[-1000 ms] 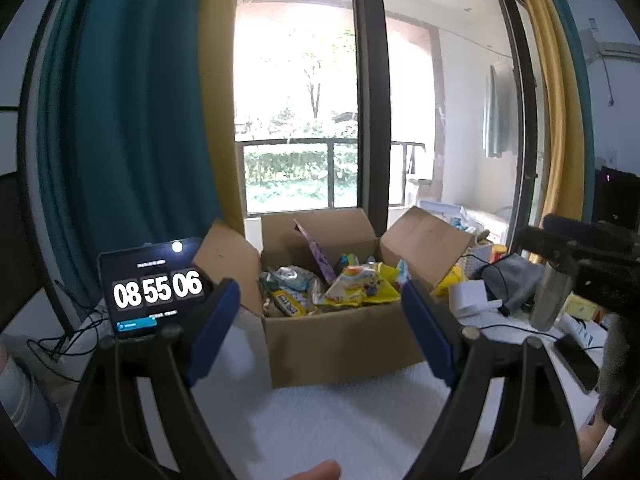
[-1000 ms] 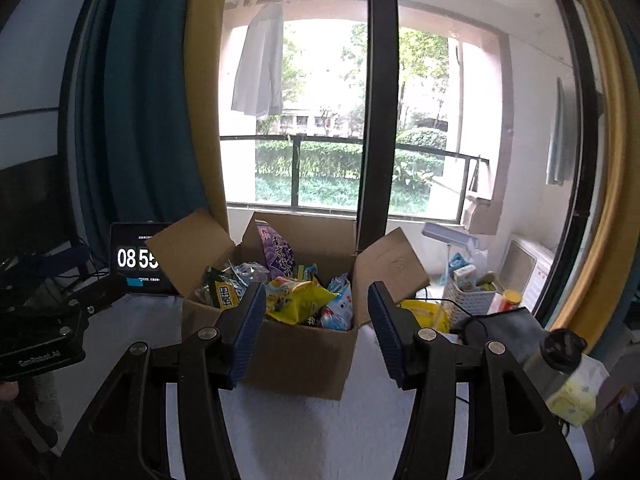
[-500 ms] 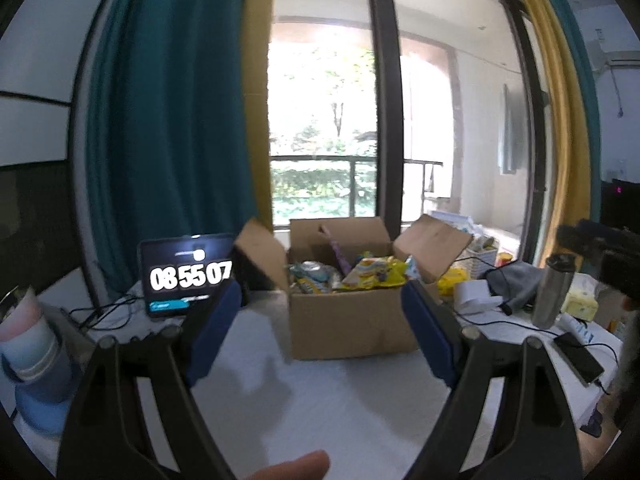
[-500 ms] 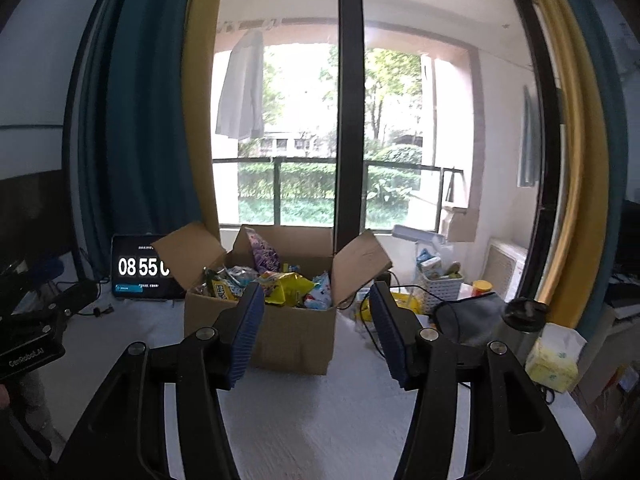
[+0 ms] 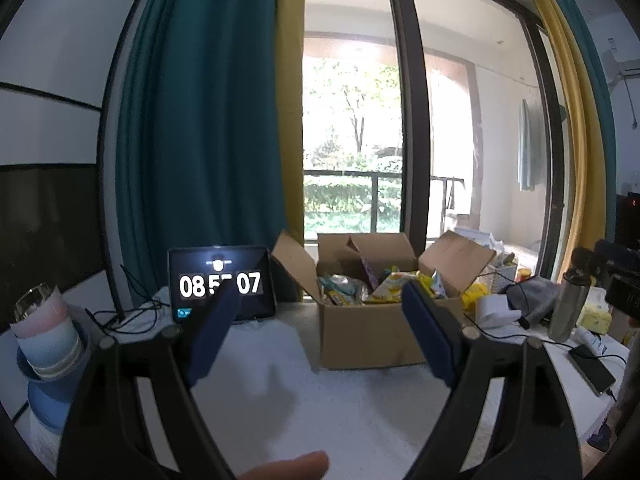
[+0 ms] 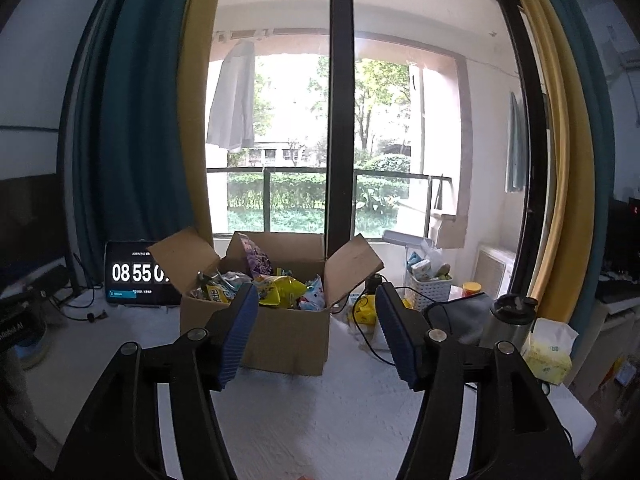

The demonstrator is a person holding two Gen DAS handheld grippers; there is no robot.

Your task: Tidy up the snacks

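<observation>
Facing cardboard box (image 6: 280, 336) of snack packets (image 6: 280, 290) on white table (image 6: 320, 420); left gripper (image 5: 320, 334) wide apart, right gripper (image 6: 316, 336) just opening (both empty)

A brown cardboard box (image 6: 286, 336) stands upright on the white-covered table (image 6: 320, 420), toward its far edge by the window, all flaps folded open and outward. It is heaped to the top with snack packets (image 6: 280, 288): a yellow bag (image 5: 390, 286) in the middle, a purple one (image 6: 256, 258) standing tall at the back, pale blue and silvery ones beside them.
</observation>
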